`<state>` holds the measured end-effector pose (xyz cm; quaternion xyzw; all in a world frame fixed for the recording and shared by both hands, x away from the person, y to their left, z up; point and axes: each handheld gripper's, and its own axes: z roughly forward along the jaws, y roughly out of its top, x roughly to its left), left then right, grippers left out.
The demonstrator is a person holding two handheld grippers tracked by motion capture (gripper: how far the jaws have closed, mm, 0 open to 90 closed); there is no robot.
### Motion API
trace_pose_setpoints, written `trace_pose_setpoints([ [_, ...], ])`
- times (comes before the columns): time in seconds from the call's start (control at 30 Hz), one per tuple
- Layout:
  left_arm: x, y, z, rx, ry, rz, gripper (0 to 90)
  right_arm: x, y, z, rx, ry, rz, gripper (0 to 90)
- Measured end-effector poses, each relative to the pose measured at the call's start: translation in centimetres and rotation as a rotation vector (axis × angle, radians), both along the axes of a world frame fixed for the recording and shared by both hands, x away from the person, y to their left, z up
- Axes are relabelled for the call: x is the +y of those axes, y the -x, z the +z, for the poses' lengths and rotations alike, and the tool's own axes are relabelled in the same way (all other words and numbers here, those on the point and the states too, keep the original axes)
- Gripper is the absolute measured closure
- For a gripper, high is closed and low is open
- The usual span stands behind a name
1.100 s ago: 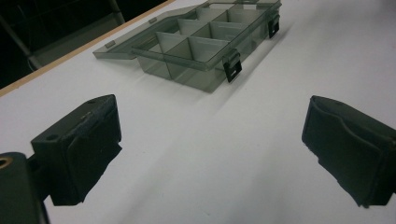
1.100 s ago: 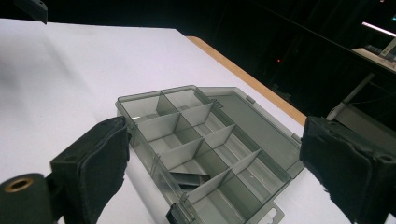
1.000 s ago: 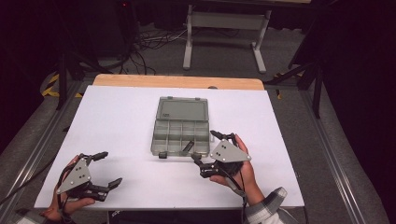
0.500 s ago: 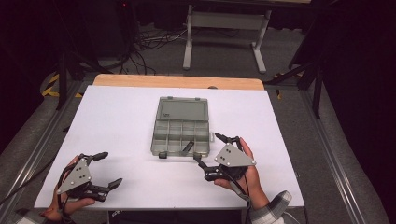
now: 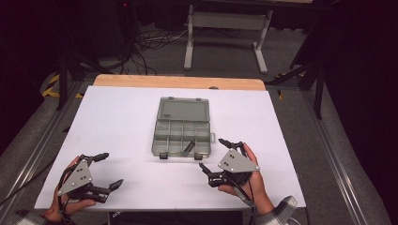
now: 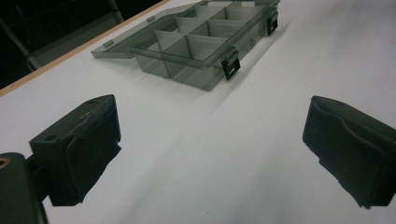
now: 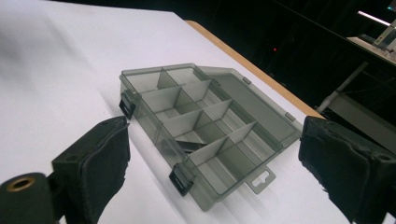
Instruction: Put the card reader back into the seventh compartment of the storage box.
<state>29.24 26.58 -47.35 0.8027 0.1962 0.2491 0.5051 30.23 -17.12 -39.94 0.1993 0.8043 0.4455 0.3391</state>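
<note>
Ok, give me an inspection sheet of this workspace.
Surface: white table with a wooden far edge.
Job's things: clear grey box at mid-table, lid open and lying flat behind it; one small dark part in a near compartment, the other compartments look empty; two black latches on the near side.
Clutter: nothing seen.
Grippers: left gripper open, holding nothing, near the left front corner; right gripper open, holding nothing, just right of the box.
Cables: a cable trails from each gripper; a tangle lies on the floor beyond the table.
Surroundings: dark room, grey stand beyond the table.
</note>
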Motion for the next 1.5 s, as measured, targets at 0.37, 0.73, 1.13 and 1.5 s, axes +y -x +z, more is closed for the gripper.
trace_pose_setpoints([
  [0.37,0.0,0.0,0.0,0.002,-0.004,-0.003,4.9,-0.5,0.4,-0.7,0.003,0.014,-0.005,10.4],
  [0.73,0.0,0.0,0.0,0.002,-0.005,-0.002,4.9,-1.1,0.7,-1.4,0.004,0.03,-0.023,10.4],
  [1.13,-0.2,0.0,-0.1,0.002,-0.008,-0.004,4.9,-2.2,1.1,-2.3,0.004,0.057,-0.052,10.4],
  [1.5,-0.2,0.0,-0.1,0.002,-0.009,-0.001,5.0,-3.1,1.2,-3.2,0.0,0.083,-0.075,10.4],
])
